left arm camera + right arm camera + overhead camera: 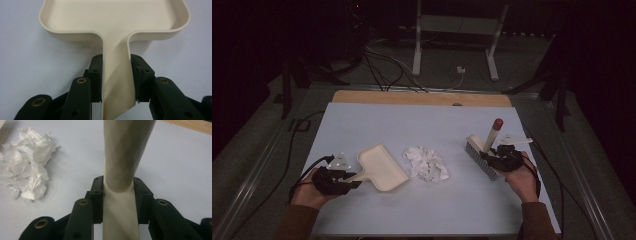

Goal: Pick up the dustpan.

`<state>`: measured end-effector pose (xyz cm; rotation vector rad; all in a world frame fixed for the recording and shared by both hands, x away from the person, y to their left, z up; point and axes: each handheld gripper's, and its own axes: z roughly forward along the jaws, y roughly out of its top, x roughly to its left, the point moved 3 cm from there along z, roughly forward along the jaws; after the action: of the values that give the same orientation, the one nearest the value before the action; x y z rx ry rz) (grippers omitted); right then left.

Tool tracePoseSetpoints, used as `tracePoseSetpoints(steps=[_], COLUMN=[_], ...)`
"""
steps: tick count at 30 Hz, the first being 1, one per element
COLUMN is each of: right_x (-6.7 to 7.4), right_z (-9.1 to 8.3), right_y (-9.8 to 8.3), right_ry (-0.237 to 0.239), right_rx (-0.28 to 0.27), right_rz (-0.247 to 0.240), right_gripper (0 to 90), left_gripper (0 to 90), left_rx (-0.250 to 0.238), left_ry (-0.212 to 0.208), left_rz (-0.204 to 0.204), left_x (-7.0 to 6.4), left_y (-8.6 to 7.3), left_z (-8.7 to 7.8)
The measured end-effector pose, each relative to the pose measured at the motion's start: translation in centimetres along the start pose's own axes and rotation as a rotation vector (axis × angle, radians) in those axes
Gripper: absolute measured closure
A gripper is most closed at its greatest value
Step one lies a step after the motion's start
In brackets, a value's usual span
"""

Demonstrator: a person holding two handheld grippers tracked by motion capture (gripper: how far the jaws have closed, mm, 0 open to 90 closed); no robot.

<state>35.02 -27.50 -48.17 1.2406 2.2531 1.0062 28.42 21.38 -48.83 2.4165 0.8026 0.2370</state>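
A pale grey counter [362, 120] is seen from above, with a person's two forearms coming in from the bottom edge.

At the left, the left tongs [352, 179] lie low on the counter in the person's left hand [307, 192]. Their jaws are closed on the flat handle of a cream dustpan [382, 167]. In the left gripper view the black pads [96, 75] press against both sides of that handle, and the dustpan's tray [112, 15] spreads out just beyond them. The dustpan rests on the counter with its wide mouth turned toward the middle.

In the middle, just beside the dustpan's mouth, sits a small heap of crumpled white paper [427, 163]. The right gripper view shows the same heap [30, 170] lying apart from the brush.

At the right, the right tongs [492, 152], held in the right hand [522, 180], are clamped on the cream handle of a brush [489, 137]. In the right gripper view the handle [122, 165] rises between the two pads, which press it from both sides. The brush has a red cap [497, 123] at the far end of its handle and a row of grey bristles [479, 161] resting on the counter, well apart from the paper heap.

Beyond the counter's far wooden edge [422, 98], cables [387, 70] lie on a dark floor.
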Motion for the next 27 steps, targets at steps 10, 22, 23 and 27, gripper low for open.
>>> tracePoseSetpoints(steps=[10,22,23,27], right_x=[0.2,0.3,0.3,0.2], right_z=[0.1,0.3,0.3,0.3], right_y=[0.1,0.2,0.2,0.2], right_ry=[-0.002,0.0,0.0,0.0], right_rx=[0.0,0.0,0.0,-0.001], right_rz=[0.003,0.001,0.002,0.006], right_gripper=[67.0,67.1,67.0,67.0], left_gripper=[66.7,66.6,66.6,66.6], left_rx=[0.031,0.078,0.083,0.083], left_ry=[-0.028,-0.039,-0.039,-0.036], left_rz=[0.047,0.096,0.103,0.113], left_x=[-0.8,-1.6,-1.7,-2.0], left_y=[0.2,0.9,1.0,1.4], left_z=[0.3,1.8,2.0,2.4])
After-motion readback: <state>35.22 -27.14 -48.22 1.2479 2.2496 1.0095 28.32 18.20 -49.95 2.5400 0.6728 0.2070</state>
